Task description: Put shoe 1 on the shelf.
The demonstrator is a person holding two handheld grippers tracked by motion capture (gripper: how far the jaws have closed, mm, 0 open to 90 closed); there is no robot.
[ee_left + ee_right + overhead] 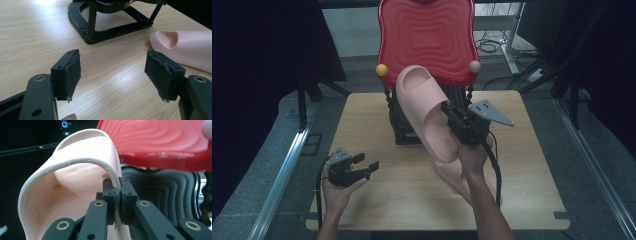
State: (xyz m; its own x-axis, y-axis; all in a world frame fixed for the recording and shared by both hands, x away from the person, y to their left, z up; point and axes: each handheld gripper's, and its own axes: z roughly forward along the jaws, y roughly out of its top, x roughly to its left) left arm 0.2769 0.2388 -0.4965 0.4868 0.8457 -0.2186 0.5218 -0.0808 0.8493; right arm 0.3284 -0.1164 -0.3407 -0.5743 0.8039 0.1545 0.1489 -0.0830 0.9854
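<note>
We see a light wooden table (377, 210) with a big red wavy plastic shelf (427, 37) on a black stand (100, 35) at its far side. A yellow ball (382, 69) and a pink ball (474, 66) stick out at the shelf's lower corners.

Our right gripper (460, 125) is up in the air in front of the shelf. Its two black jaws are squeezed almost together on the thin side edge of a pale pink rubber slipper (427, 115). The slipper hangs tilted, toe up, right beside the red shelf and covering part of the black stand.

A second pale pink rubber slipper (187, 50) lies flat on the table under it, just beside the stand.

Our left gripper (362, 167) sits low over the table, well apart from both slippers. Its jaws are wide open and hold nothing. We see only bare wood between its pads (72, 75).
</note>
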